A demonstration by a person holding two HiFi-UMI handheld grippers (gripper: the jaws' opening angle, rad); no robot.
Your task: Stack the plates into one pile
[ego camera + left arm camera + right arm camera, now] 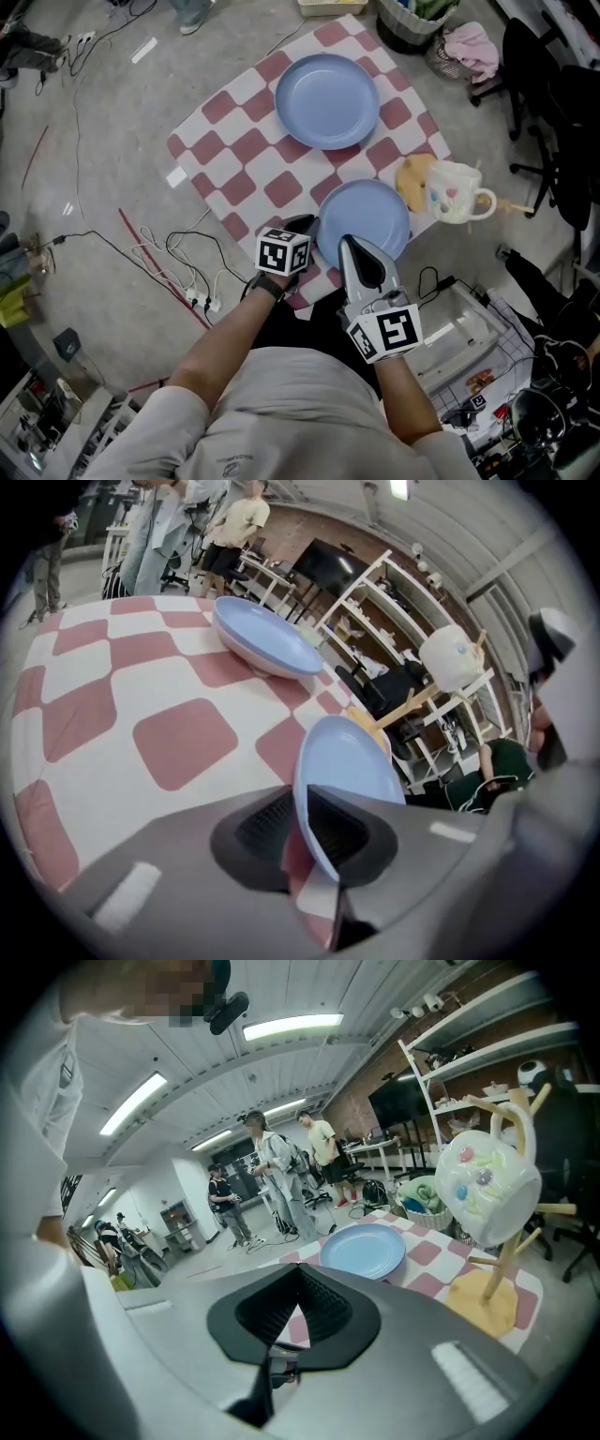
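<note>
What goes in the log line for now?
left gripper: shut on near plate rim | right gripper: shut, empty | far plate: on cloth

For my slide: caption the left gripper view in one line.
Left claw shut on the near plate at its rim; the far plate lies beyond on the checked cloth.

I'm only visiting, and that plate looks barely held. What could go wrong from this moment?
The left claw pinches only the thin rim of the near plate, which looks tipped up, so it might slip out and drop. The mug hangs on its wooden stand right beside that plate, and a careless swing could knock it over. The right claw is shut and empty, so it gives no support.
</note>
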